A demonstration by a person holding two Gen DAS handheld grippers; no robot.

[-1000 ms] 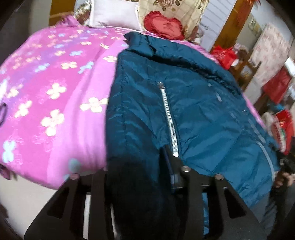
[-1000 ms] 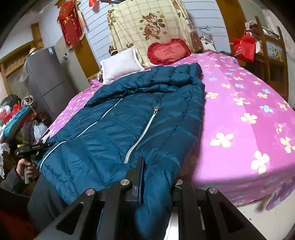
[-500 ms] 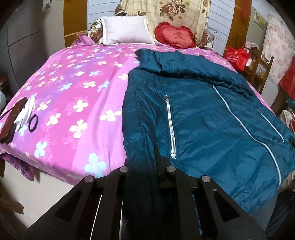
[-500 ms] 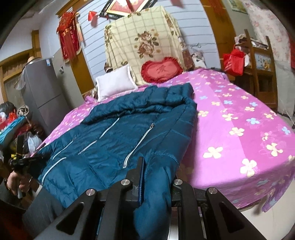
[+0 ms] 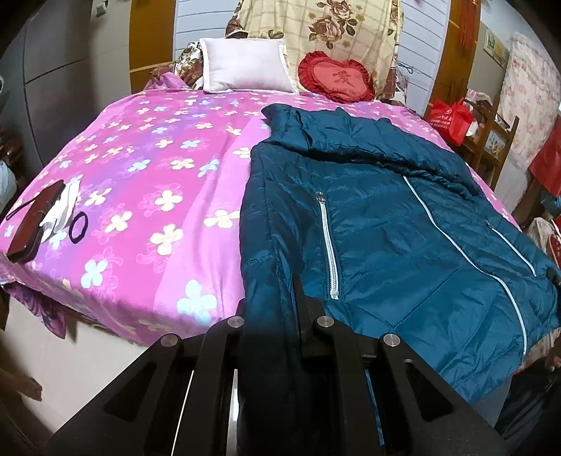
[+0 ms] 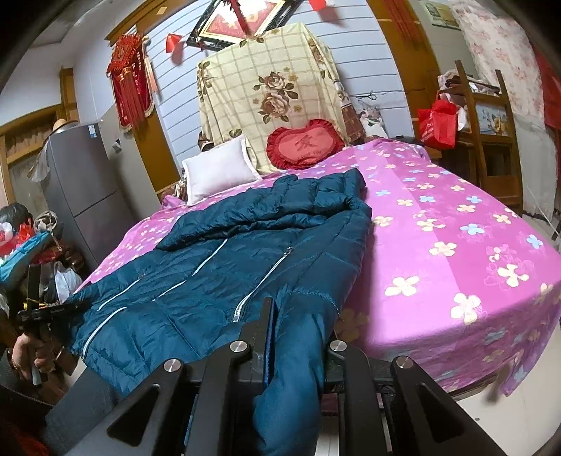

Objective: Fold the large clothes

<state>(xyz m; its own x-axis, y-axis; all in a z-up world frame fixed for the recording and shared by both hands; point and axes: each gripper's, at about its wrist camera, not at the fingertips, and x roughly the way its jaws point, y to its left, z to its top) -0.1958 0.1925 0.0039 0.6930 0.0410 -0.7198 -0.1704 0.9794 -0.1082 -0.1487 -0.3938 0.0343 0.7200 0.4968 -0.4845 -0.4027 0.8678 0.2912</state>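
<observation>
One teal quilted jacket [image 5: 403, 238], front-up

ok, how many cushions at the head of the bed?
2: a white pillow on the left, and a red heart cushion right of it, both against the floral cloth. More may be hidden.

dim indoor light, sharp focus, fisheye bending edges, dark vignette corners

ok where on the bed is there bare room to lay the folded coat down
Bare pink bedspread lies between the blue jacket and the phone and hair tie at one edge. The strip on the jacket's other side is free too. The head end is crowded by the white pillow and red cushion.
</observation>
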